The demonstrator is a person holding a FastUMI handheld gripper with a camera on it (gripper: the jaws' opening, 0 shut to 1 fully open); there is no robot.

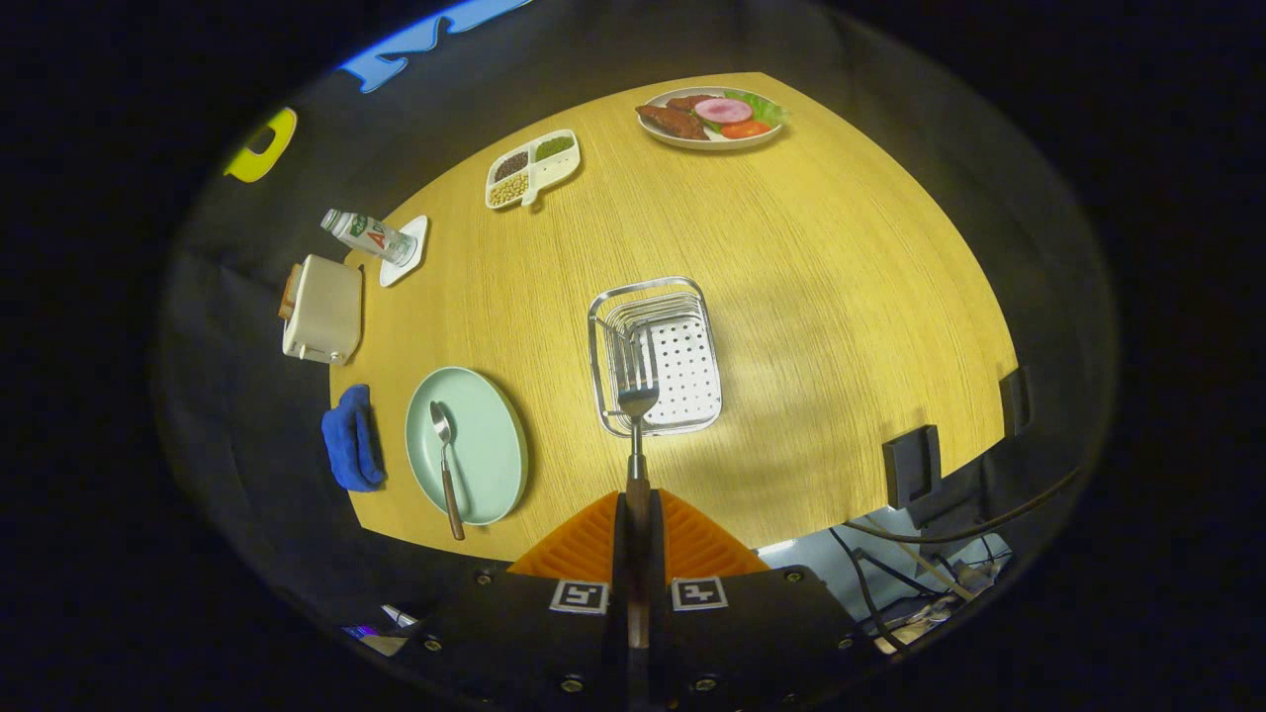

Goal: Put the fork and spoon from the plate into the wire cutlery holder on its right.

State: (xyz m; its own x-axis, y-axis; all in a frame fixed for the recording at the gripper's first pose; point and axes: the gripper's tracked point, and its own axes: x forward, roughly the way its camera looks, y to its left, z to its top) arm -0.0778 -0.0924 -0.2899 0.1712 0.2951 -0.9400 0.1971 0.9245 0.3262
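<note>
gripper (638,519): clenched on fork (637,396) handle, tines over holder (655,356)
spoon (445,465): lying on plate (495,435), left of holder

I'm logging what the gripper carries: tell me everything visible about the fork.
The metal fork with a brown wooden handle is clamped by its handle between the orange ribbed gripper fingers. It points straight ahead, with its shiny tines over the near edge of the wire cutlery holder. Whether the tines touch the wire cannot be told.
</note>
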